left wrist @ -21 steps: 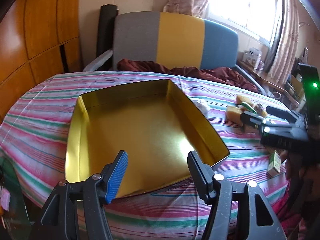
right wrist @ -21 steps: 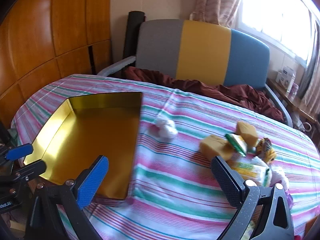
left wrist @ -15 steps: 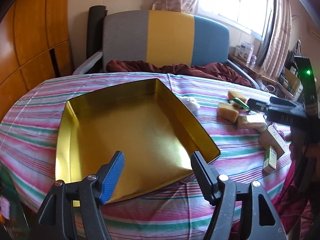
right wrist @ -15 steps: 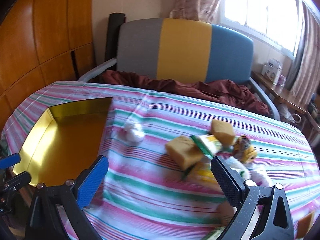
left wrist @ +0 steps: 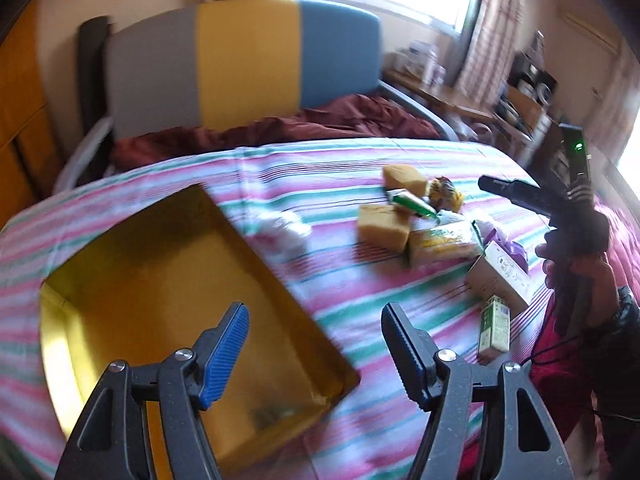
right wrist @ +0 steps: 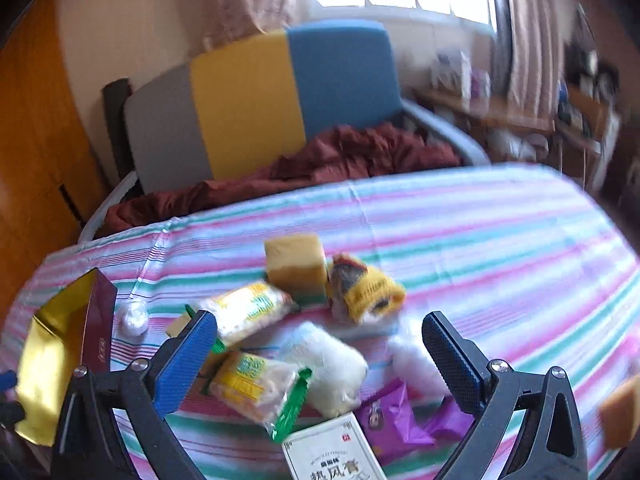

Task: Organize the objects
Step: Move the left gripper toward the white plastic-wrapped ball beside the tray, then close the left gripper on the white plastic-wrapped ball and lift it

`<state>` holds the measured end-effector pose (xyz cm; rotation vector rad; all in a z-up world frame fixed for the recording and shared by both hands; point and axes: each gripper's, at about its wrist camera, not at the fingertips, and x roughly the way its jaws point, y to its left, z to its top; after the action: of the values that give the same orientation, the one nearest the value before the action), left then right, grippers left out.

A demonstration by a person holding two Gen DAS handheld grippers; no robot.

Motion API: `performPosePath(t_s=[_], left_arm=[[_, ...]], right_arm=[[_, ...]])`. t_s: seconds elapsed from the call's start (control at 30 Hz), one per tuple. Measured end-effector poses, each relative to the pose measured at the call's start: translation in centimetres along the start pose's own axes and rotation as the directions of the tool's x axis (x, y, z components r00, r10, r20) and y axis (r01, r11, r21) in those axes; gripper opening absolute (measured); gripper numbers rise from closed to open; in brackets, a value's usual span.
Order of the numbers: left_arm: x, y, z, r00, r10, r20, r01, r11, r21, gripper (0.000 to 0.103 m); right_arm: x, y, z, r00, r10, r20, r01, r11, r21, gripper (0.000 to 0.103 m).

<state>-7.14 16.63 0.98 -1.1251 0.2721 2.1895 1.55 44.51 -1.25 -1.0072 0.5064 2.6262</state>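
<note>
Both cameras have swung toward three o'clock since half a second ago: in the left wrist view the shallow gold-lined rectangular tin [left wrist: 160, 300], which filled the middle, now sits at about eight o'clock, and in the right wrist view it has slid to the nine o'clock edge. The heap of small goods has come to the centre instead.

The left gripper [left wrist: 314, 354] stands wide open with nothing between its jaws, hanging over the near corner of the tin and the striped pink-and-green tablecloth [left wrist: 360, 300]. The right gripper [right wrist: 320, 354] is spread as wide as it goes, also empty, and is framing the pile: a yellow-and-green plastic snack packet [right wrist: 256, 388] at seven o'clock between the pads, a white fluffy wrapped bundle [right wrist: 332, 364] dead centre, a tan sponge block [right wrist: 296, 264] at twelve o'clock, and a white printed carton [right wrist: 332, 456] at six.

That shift suggests the picking phase is starting (the tin holds nothing yet, so everything remains to be moved). The right gripper seems best placed for a first grasp.
</note>
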Motion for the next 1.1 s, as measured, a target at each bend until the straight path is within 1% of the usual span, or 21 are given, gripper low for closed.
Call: performPosePath(t_s=[0.07, 0.13, 0.2, 0.23, 0.33, 0.43, 0.5, 0.57, 0.6, 0.7, 0.73, 0.77, 0.8, 0.9, 0.93, 0.97, 1.0, 1.03, 1.1], left_arm=[[1.7, -0.2, 1.9, 0.999, -0.033, -0.027, 0.033, 0.999, 0.018, 0.07], [3.3, -0.5, 3.5, 0.996, -0.065, -0.064, 0.066, 0.998, 0.018, 0.067], [5.3, -0.5, 5.3, 0.993, -0.071, -0.099, 0.073, 0.997, 0.015, 0.066], [6.4, -0.5, 6.1, 0.991, -0.063, -0.117, 0.066, 0.998, 0.018, 0.064], [9.6, -0.2, 7.9, 0.984, -0.007, -0.178, 0.016, 0.999, 0.048, 0.06], [12.4, 0.5, 8.9, 0.969, 0.056, -0.239, -0.04, 0.997, 0.072, 0.059], [13.6, 0.6, 9.1, 0.962, 0.093, -0.256, -0.068, 0.992, 0.107, 0.059], [14.8, 0.5, 9.0, 0.951, 0.139, -0.277, -0.1, 0.984, 0.149, 0.059], [15.6, 0.5, 8.9, 0.942, 0.157, -0.297, -0.112, 0.98, 0.166, 0.059], [17.1, 0.5, 8.5, 0.924, 0.195, -0.329, -0.139, 0.973, 0.185, 0.059], [17.4, 0.5, 8.4, 0.922, 0.2, -0.33, -0.143, 0.971, 0.19, 0.053], [17.6, 0.4, 8.2, 0.921, 0.207, -0.33, -0.147, 0.969, 0.198, 0.052], [17.7, 0.2, 8.0, 0.923, 0.219, -0.317, -0.155, 0.964, 0.214, 0.051], [17.2, -0.8, 7.6, 0.932, 0.258, -0.256, -0.186, 0.944, 0.274, 0.043], [16.8, -1.0, 7.5, 0.938, 0.254, -0.237, -0.185, 0.942, 0.279, 0.037], [16.3, -1.1, 7.4, 0.945, 0.245, -0.215, -0.181, 0.944, 0.277, 0.035], [15.6, -1.3, 7.3, 0.952, 0.235, -0.197, -0.177, 0.946, 0.271, 0.024], [15.0, -1.5, 7.1, 0.958, 0.217, -0.187, -0.165, 0.951, 0.261, 0.007], [13.8, -2.0, 6.5, 0.968, 0.188, -0.168, -0.143, 0.959, 0.246, 0.007]], right_arm=[[-0.7, 0.3, 0.0, 1.0, 0.007, 0.015, -0.007, 1.0, -0.005, 0.103], [-0.8, 0.5, 0.0, 1.0, 0.015, 0.017, -0.014, 1.0, -0.012, 0.103], [-0.9, 0.7, 0.0, 0.999, 0.033, 0.017, -0.032, 0.999, -0.011, 0.103], [-0.9, 0.8, 0.0, 0.999, 0.035, 0.018, -0.034, 0.999, -0.017, 0.103], [-0.9, 0.8, 0.0, 0.999, 0.049, 0.014, -0.048, 0.999, -0.022, 0.103], [-0.8, 0.8, 0.1, 0.998, 0.065, 0.013, -0.065, 0.998, -0.025, 0.103], [-0.9, 0.8, 0.2, 0.997, 0.076, 0.016, -0.076, 0.997, -0.024, 0.103], [-0.9, 0.7, 0.3, 0.996, 0.085, 0.016, -0.085, 0.996, -0.015, 0.103], [-0.9, 0.6, 0.2, 0.996, 0.088, 0.015, -0.087, 0.996, -0.01, 0.103], [-1.0, 0.1, 0.3, 0.995, 0.096, 0.019, -0.097, 0.995, 0.02, 0.103], [-1.0, -0.2, 0.4, 0.995, 0.101, 0.02, -0.101, 0.994, 0.034, 0.103], [-1.0, -0.4, 0.5, 0.994, 0.105, 0.019, -0.106, 0.993, 0.046, 0.103], [-1.0, -0.6, 0.5, 0.994, 0.11, 0.016, -0.111, 0.992, 0.057, 0.103], [-0.7, -1.2, 0.6, 0.992, 0.124, 0.006, -0.125, 0.988, 0.089, 0.103], [-0.6, -1.3, 0.6, 0.992, 0.125, 0.001, -0.125, 0.988, 0.094, 0.103], [-0.5, -1.3, 0.6, 0.992, 0.124, -0.004, -0.123, 0.987, 0.098, 0.103], [-0.4, -1.5, 0.6, 0.992, 0.125, -0.009, -0.124, 0.987, 0.104, 0.103], [-0.2, -1.6, 0.6, 0.992, 0.127, -0.017, -0.125, 0.986, 0.11, 0.103], [0.1, -1.8, 0.5, 0.991, 0.126, -0.035, -0.121, 0.985, 0.121, 0.103]])
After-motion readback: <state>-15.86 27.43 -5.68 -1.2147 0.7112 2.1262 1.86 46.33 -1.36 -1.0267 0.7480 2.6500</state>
